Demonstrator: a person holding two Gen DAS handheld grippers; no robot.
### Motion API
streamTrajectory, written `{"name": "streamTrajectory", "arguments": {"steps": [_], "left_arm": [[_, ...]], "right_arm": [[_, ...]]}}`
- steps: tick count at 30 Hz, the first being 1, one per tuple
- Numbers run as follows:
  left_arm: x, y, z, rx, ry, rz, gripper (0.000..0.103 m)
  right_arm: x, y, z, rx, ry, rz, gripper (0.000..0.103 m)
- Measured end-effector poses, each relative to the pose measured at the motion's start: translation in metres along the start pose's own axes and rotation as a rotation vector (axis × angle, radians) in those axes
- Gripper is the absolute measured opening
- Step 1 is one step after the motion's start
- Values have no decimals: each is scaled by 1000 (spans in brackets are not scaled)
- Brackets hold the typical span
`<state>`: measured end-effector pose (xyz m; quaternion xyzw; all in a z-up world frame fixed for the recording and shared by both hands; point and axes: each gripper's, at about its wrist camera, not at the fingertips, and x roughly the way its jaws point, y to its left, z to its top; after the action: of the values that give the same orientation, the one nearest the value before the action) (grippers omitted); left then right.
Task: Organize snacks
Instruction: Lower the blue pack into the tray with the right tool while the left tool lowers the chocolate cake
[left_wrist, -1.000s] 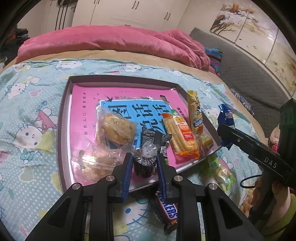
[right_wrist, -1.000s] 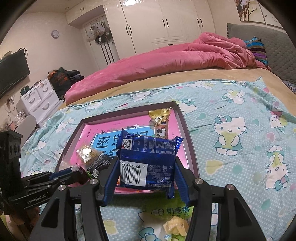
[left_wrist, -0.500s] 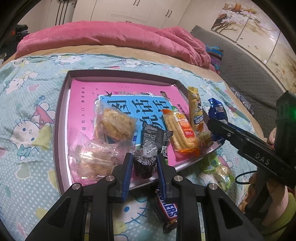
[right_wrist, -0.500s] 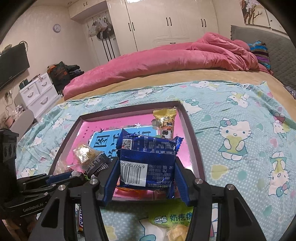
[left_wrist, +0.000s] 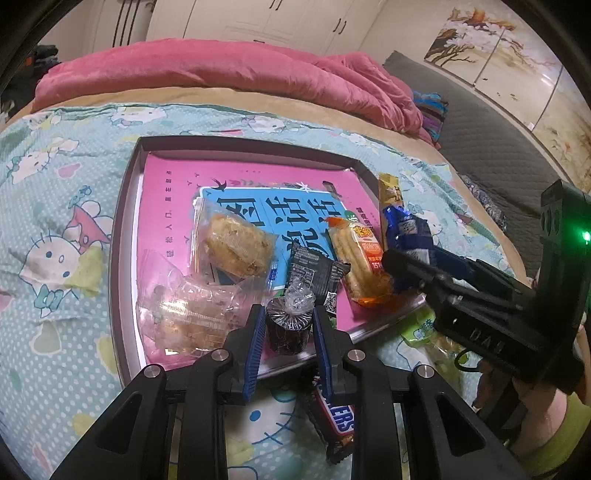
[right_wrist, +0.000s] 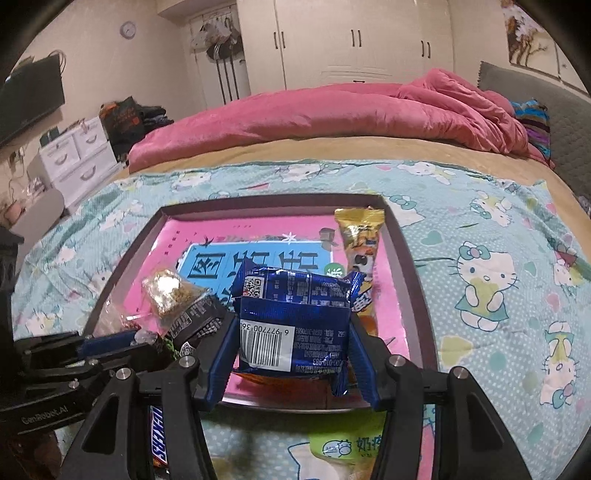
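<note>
A dark-rimmed tray (left_wrist: 123, 236) (right_wrist: 410, 254) with a pink and blue book inside lies on the bed. My left gripper (left_wrist: 289, 328) is shut on a small dark wrapped cake (left_wrist: 287, 326) above the tray's near edge. My right gripper (right_wrist: 291, 332) is shut on a blue snack packet (right_wrist: 295, 321) (left_wrist: 406, 232), held over the tray's near right corner. In the tray lie clear-wrapped pastries (left_wrist: 232, 247), a black packet (left_wrist: 314, 269), an orange biscuit-stick pack (left_wrist: 360, 266) and a yellow bar (right_wrist: 360, 240). A Snickers bar (left_wrist: 338, 419) (right_wrist: 159, 439) lies on the sheet below the tray.
A green snack bag (right_wrist: 351, 445) (left_wrist: 424, 328) lies on the sheet in front of the tray. A pink duvet (right_wrist: 332, 114) is heaped at the far side of the bed. White drawers (right_wrist: 74, 155) stand on the left, wardrobes behind.
My right gripper has carried the blue packet leftward and a little lower, from beside the tray to over its near right corner. The left gripper has stayed put with the dark cake.
</note>
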<state>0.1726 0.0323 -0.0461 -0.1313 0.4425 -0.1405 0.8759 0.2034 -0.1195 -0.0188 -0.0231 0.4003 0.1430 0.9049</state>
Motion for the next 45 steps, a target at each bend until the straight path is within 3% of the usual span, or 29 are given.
{"name": "streamTrajectory", "arguments": {"steps": [45], "left_arm": [[1, 0, 1, -11, 6, -4, 27]], "right_arm": [[6, 4, 0, -38, 15, -81, 63]]}}
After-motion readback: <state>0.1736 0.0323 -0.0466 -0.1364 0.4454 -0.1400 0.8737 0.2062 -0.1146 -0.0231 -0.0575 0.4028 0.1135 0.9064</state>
